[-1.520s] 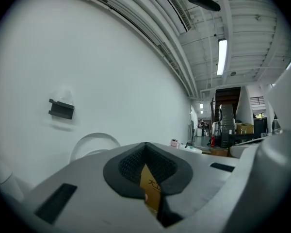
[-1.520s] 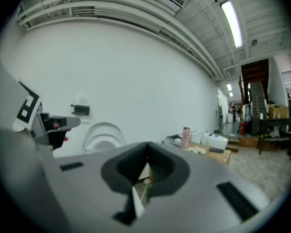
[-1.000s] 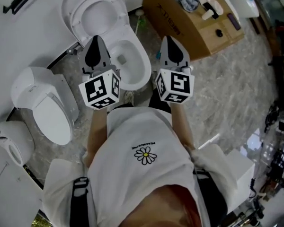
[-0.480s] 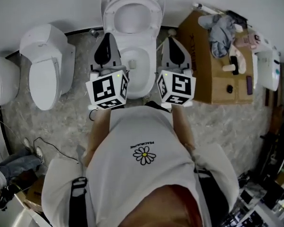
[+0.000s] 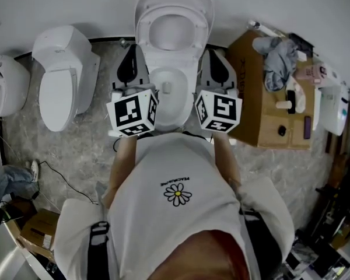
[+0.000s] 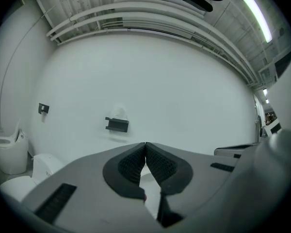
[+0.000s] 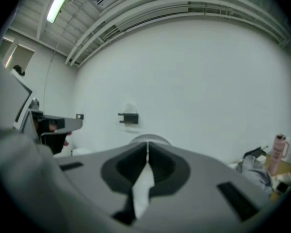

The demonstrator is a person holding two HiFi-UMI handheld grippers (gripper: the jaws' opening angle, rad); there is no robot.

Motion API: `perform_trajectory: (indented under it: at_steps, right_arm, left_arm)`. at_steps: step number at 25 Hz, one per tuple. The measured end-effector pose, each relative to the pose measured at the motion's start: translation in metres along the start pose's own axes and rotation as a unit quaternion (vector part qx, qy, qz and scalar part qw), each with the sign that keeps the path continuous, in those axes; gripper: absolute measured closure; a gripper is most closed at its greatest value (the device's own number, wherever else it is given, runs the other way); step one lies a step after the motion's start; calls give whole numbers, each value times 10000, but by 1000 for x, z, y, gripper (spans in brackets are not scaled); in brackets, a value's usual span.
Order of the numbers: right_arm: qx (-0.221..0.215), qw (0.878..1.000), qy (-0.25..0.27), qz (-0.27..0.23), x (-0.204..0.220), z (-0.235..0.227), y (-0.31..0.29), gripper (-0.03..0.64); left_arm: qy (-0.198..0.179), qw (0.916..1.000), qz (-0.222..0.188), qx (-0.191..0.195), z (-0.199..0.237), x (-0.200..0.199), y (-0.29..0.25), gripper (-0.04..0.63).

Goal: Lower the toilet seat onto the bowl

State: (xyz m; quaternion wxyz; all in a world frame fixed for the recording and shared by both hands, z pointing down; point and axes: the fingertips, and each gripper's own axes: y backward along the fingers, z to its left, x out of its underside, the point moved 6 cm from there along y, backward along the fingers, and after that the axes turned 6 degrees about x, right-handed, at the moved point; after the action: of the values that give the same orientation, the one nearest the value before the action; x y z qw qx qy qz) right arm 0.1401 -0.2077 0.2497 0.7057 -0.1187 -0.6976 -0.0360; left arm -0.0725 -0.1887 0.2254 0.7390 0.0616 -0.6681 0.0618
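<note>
Swung round since a second ago: the open toilet, then off to the upper left and askew, now sits dead ahead at top centre, and the cardboard box has slid from top centre to the right.

Far left: a rounded white fixture against the wall. Next to it, a second toilet, lid down. A dark cable trails over the marbled floor below it.

Left gripper: held just left of the bowl, tips pointing at the wall. Jaws closed tip to tip, ribbed pads meeting, nothing between them.

Centre: toilet seat raised, standing up against the white wall, well clear of the bowl rim. Neither gripper touches it.

Right gripper: held just right of the bowl, level with the left one. Jaws pressed together at the tips, empty. A small black wall bracket shows above them.

Right: the cardboard box stands beside the toilet with a grey cloth bunched on top. A pink bottle shows at the right edge of the right gripper view.

Bottom: the person's white shirt, daisy print on it.
</note>
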Motion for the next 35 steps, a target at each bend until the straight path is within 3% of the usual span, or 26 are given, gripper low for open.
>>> perform_trajectory:
  at_steps: [7, 12, 17, 26, 35]
  right_arm:
    - [-57, 9999, 70, 105, -2, -15, -39, 583]
    - [-125, 9997, 127, 170, 1, -28, -89, 522]
    - [-232, 9974, 511, 443, 24, -36, -137, 480]
    - [-256, 9857, 1272, 1079, 81, -39, -213, 479]
    - [-184, 9770, 1548, 1453, 116, -40, -245, 479]
  left_arm:
    - [-202, 9993, 95, 305, 11, 1, -46, 572]
    - [-457, 9971, 366, 481, 26, 24, -99, 511]
    - [-547, 9939, 706, 644, 40, 63, -147, 453]
    - [-606, 9872, 1363, 566, 60, 136, -206, 451]
    - [-822, 9820, 1596, 579, 65, 160, -233, 451]
